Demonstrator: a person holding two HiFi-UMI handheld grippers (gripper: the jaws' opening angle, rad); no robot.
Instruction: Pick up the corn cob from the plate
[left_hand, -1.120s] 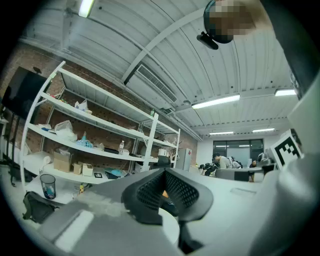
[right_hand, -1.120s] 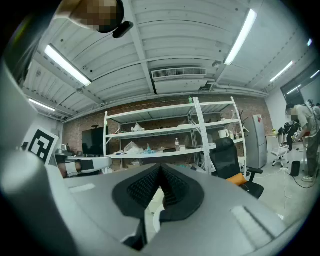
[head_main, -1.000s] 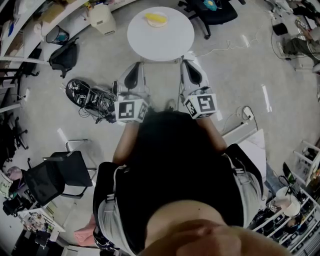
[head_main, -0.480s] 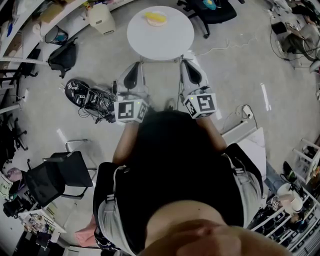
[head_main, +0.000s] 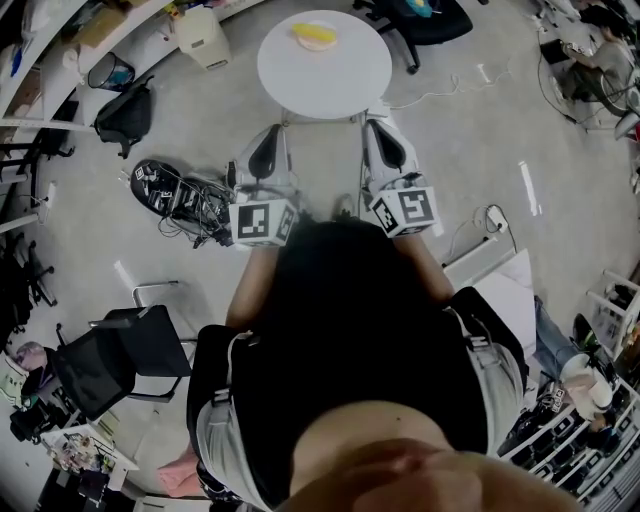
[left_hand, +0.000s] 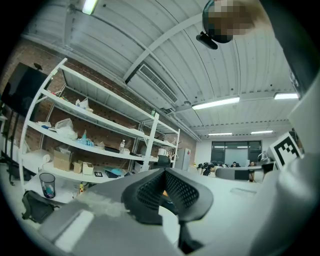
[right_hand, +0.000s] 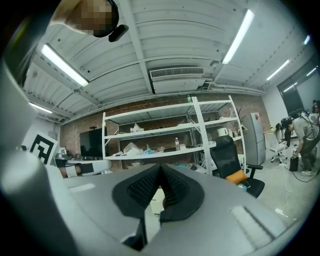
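Up ahead on the floor stands one round white desk (head_main: 325, 85). Nearer to the person are two claws, side by side, both pointing at the desk. The left claw (left_hand: 163, 171) is closed up tight and has nothing in it. The right claw (right_hand: 160, 167) is closed tight too, with nothing in it. On the far side of the desk sits one small pale plate (head_main: 327, 46). One yellow corn cob (head_main: 312, 35) lies on that plate, well apart from both claws.

The corn cob looks light and hard, not squishy. It is round and bumpy, so I think it could roll or slip off the plate. A good place to grab it is across the middle, with one pad on each long side.
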